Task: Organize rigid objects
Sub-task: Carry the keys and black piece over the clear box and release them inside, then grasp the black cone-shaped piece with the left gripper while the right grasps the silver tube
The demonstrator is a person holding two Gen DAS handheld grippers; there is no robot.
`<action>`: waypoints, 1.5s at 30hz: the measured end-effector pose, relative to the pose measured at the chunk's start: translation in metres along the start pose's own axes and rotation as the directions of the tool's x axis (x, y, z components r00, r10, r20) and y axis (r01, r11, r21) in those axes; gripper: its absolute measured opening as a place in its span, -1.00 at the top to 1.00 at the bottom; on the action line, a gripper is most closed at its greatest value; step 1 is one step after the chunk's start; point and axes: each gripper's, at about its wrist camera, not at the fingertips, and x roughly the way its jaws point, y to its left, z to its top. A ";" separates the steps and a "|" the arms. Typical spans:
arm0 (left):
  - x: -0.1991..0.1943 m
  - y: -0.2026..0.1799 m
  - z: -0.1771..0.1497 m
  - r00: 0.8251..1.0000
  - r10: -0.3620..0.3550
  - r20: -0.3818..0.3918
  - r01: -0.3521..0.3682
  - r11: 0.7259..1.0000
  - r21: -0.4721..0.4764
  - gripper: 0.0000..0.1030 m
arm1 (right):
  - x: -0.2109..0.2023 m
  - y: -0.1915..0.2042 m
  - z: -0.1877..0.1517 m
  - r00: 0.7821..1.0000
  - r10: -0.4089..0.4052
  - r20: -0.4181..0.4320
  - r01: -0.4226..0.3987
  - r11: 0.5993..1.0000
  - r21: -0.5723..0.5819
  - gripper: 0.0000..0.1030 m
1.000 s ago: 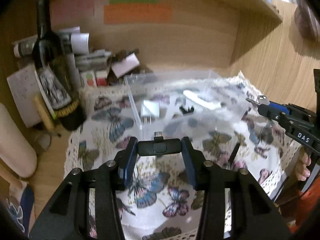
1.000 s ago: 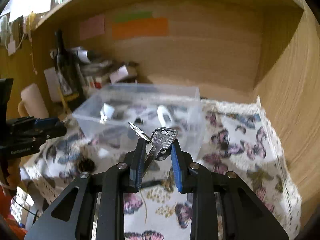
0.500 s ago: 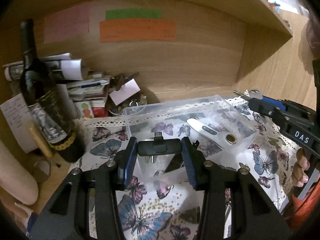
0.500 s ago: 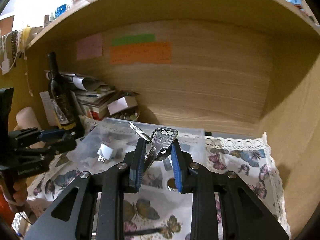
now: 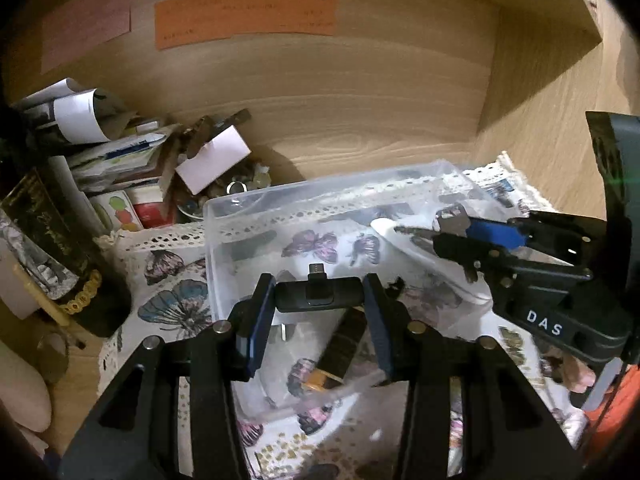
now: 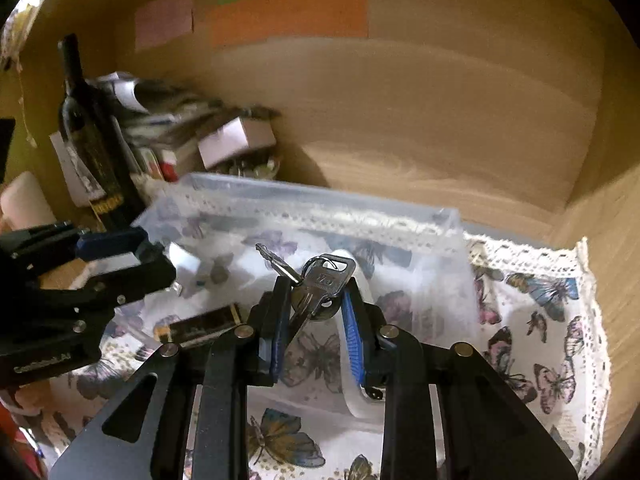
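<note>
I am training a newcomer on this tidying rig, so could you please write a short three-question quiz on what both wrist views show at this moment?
1. True or false: the left gripper is empty.
2. What is clamped in the right gripper? A) a bunch of keys B) a coin C) a pen
3. Fill in: both grippers hover over the clear plastic ____ on the butterfly cloth.

Key
1. False: it holds a small black USB-C adapter.
2. A: the bunch of keys.
3. Box; a black and gold bar lies inside.
</note>
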 end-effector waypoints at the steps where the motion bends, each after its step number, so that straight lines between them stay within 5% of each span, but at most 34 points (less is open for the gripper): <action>1: 0.003 -0.001 -0.001 1.000 0.006 -0.001 -0.006 1.000 0.007 0.15 | 0.003 0.000 0.000 1.000 0.000 -0.009 0.000 1.000 -0.003 0.55; 11: 0.015 -0.003 -0.005 0.999 -0.014 -0.031 0.015 1.000 0.012 0.15 | 0.010 0.000 -0.001 0.999 0.014 -0.044 -0.014 1.000 0.003 0.51; 22: -0.023 -0.002 -0.007 1.000 -0.015 0.024 0.015 1.000 0.005 -0.24 | -0.035 0.002 0.000 0.998 -0.023 0.067 0.023 1.000 0.012 0.01; 27: -0.044 -0.004 -0.021 0.999 -0.016 0.031 0.015 0.999 0.031 -0.27 | -0.059 0.009 -0.011 0.994 -0.035 0.104 0.036 0.999 -0.001 -0.21; 32: -0.051 -0.003 -0.045 0.999 -0.033 -0.017 0.033 0.999 0.028 -0.38 | -0.072 0.014 -0.032 0.995 -0.023 0.093 0.024 1.000 -0.001 -0.41; 43: -0.021 -0.026 -0.092 0.973 -0.081 -0.218 0.093 0.995 0.045 -0.42 | -0.076 0.015 -0.084 0.999 -0.043 0.002 0.043 0.998 0.048 -0.42; 45: -0.014 -0.030 -0.095 0.964 -0.094 -0.250 0.109 0.993 0.045 -0.24 | -0.076 0.017 -0.092 0.999 -0.049 -0.009 0.050 0.997 0.062 -0.42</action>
